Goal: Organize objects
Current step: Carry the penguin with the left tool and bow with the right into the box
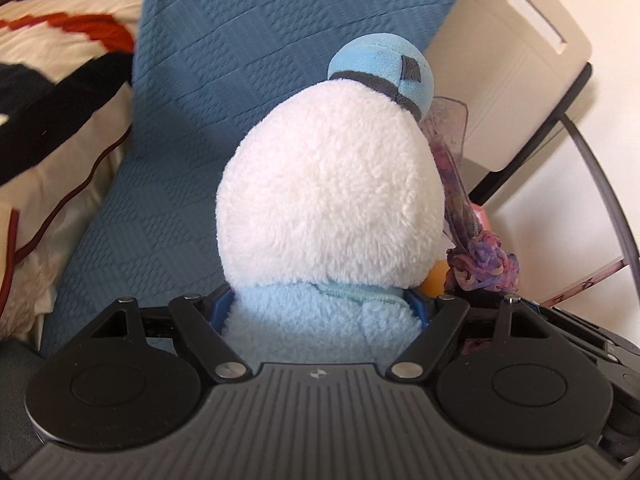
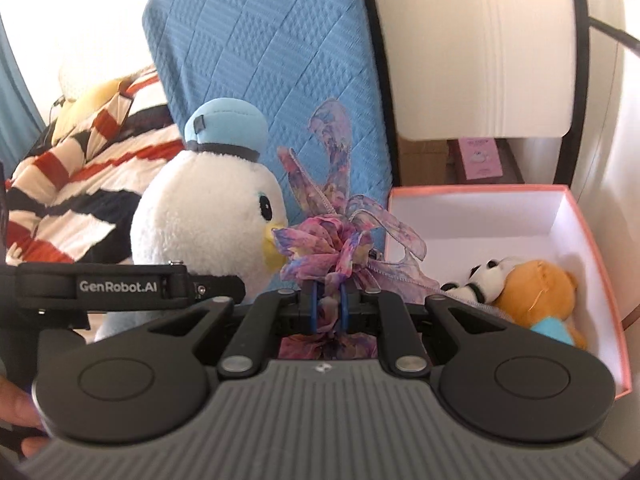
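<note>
The left tongs [image 1: 324,312] point steeply downward, jaws spread wide and pressed against both sides of a plush duck's [image 1: 332,184] light blue body. The right tongs [image 2: 329,300] tilt downward too, jaws nearly closed, pinching a purple floral scrunchie [image 2: 324,256] between the blue pads [image 2: 314,308]. Fingertips [image 2: 24,412] of the person's hand show at the lower left edge of the right wrist view.

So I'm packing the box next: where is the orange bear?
In the right wrist view, the orange bear lies in the pink box at right, beside the panda toy.
</note>
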